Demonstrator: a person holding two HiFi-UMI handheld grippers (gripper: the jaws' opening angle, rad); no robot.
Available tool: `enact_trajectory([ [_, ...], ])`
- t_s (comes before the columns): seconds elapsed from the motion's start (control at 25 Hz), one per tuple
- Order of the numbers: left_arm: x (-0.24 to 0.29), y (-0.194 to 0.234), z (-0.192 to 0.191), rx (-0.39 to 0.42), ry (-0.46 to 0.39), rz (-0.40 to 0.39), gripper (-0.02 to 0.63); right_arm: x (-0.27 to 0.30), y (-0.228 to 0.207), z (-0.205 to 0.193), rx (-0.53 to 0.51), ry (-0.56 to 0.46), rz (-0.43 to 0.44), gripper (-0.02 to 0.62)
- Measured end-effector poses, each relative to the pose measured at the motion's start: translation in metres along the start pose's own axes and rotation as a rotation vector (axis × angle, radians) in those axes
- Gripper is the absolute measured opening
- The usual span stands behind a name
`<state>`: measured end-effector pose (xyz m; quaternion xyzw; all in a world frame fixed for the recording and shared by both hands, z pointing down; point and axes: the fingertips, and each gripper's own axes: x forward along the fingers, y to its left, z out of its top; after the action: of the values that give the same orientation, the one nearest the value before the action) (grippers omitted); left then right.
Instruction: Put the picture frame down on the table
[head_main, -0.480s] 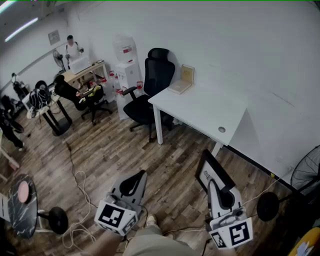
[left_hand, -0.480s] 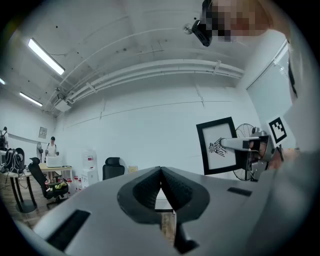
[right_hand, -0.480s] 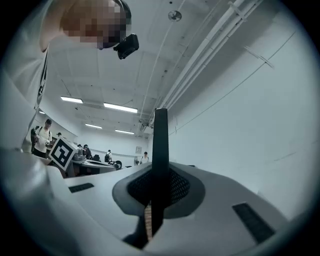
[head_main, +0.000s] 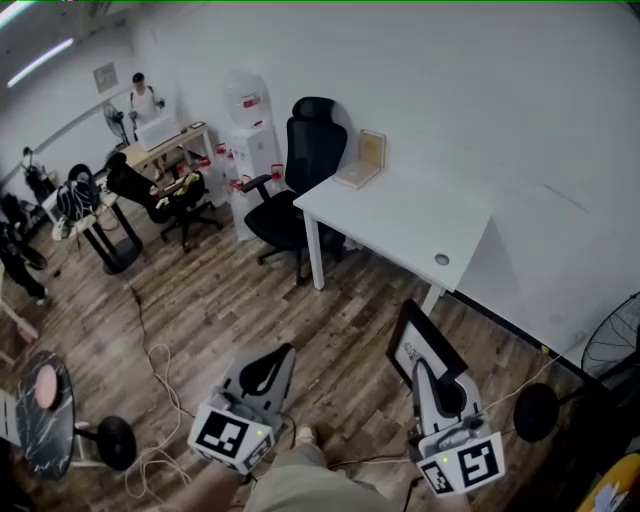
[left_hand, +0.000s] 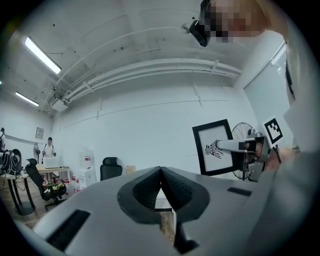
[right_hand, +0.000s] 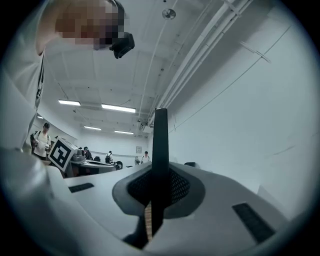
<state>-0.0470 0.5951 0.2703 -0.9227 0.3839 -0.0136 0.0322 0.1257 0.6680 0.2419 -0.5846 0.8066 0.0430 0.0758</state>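
Observation:
A black picture frame (head_main: 420, 350) with a white print is held upright over the wooden floor, short of the white table (head_main: 400, 215). My right gripper (head_main: 428, 372) is shut on its lower edge. In the right gripper view the picture frame (right_hand: 160, 150) shows edge-on as a dark bar rising from between the closed jaws of my right gripper (right_hand: 159, 192). My left gripper (head_main: 268, 372) hangs at lower left, shut and empty. In the left gripper view, my left gripper (left_hand: 161, 186) has its jaws meeting, and the picture frame (left_hand: 216, 147) shows at right.
A small framed item and a book (head_main: 365, 160) lie at the table's far left corner. A black office chair (head_main: 300, 190) stands left of the table. A floor fan (head_main: 610, 345) is at right, cables (head_main: 155, 420) trail across the floor, and people sit at desks (head_main: 160, 150) far left.
The right gripper and the picture frame have shifted slightly left. The left gripper has barely moved.

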Motion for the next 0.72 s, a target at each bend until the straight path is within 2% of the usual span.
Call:
enact_trajectory([
  [0.28,0.011,0.023,-0.007,0.002,0.007,0.005,0.021,0.025,-0.004,-0.012,-0.003,0.031,-0.004,0.032],
  [0.4,0.024,0.035,-0.011,-0.005,0.005,0.000,0.021,0.041,-0.009,-0.020,0.028,0.040,0.000,0.031],
  [0.72,0.086,0.088,-0.022,-0.023,0.008,-0.023,0.021,0.116,-0.039,-0.036,0.015,0.071,-0.018,0.032],
])
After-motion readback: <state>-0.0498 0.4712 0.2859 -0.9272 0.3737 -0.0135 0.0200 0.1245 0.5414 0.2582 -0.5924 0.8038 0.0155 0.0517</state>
